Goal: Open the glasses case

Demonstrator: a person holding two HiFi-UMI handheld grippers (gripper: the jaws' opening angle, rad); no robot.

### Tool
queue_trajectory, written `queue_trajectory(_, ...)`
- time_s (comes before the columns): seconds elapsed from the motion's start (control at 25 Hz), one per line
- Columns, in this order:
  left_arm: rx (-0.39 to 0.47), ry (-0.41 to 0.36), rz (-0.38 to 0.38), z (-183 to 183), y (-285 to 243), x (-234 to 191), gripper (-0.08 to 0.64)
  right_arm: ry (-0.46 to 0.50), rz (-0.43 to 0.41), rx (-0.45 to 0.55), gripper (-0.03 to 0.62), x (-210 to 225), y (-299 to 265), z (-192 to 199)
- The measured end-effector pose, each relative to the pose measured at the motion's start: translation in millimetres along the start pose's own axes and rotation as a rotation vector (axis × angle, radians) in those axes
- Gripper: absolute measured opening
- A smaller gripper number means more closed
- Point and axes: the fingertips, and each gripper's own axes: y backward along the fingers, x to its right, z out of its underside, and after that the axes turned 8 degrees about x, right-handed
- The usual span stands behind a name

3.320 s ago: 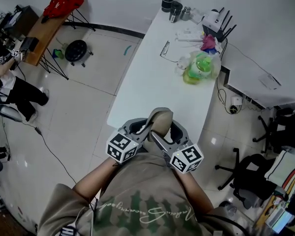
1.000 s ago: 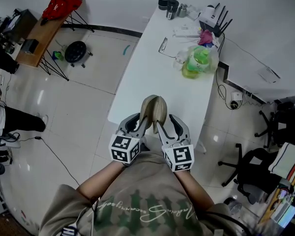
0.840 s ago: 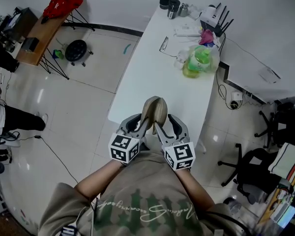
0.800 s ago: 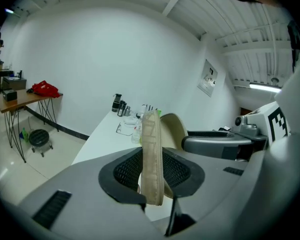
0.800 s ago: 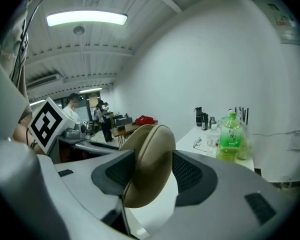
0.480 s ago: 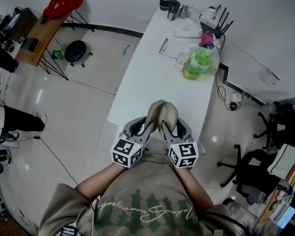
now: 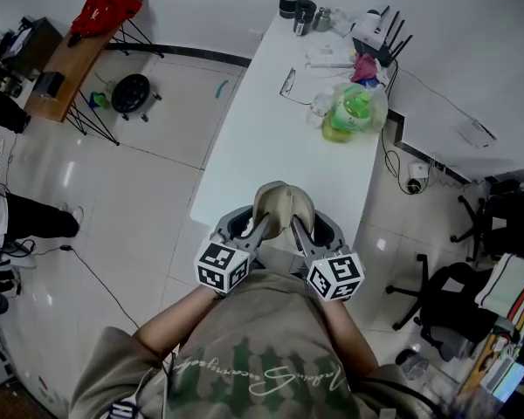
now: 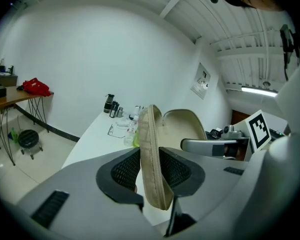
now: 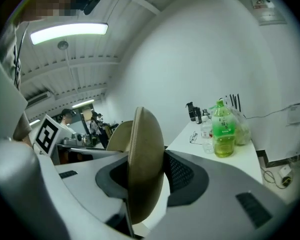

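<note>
The person is holding a tan, zip-edged fabric glasses case in the air over the near end of a long white table, just ahead of the chest, with one gripper on each half. The left gripper is clamping the left half. In the left gripper view its jaws are standing fairly wide, the dark meshed pads pressing on both sides of the shell, which is showing edge-on with the zip running along it. The right gripper is gripping the right half. Its jaws have just been closing, and in the right gripper view the rounded shell is sitting between them, touching both pads. The glasses case is standing open, its two halves spread apart, and the pale inside of the right half is facing the left gripper's camera.

Towards the far end of the table a green bottle in a clear plastic bag is standing, with a pair of spectacles lying just to its left. A black router with upright antennas is sitting at the far right corner. Well to the left, a red bag is lying on a wooden side table.
</note>
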Motion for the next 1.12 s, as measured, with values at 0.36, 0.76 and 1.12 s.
queue_trajectory(0.36, -0.049, 0.008, 0.217, -1, -7, 17, 0.119, -0.232, -0.126, 0.079, 0.088, -5, 11, 8)
queue_trajectory(0.76, -0.068, 0.095, 0.260, 6, -5, 31, 0.091, -0.354, -0.092, 0.102, 0.061, 31, 18, 2)
queue_trajectory(1.12, -0.031, 0.187, 0.336, -19, 13, 30, 0.063, -0.251, -0.325, 0.084, 0.061, -5, 19, 0)
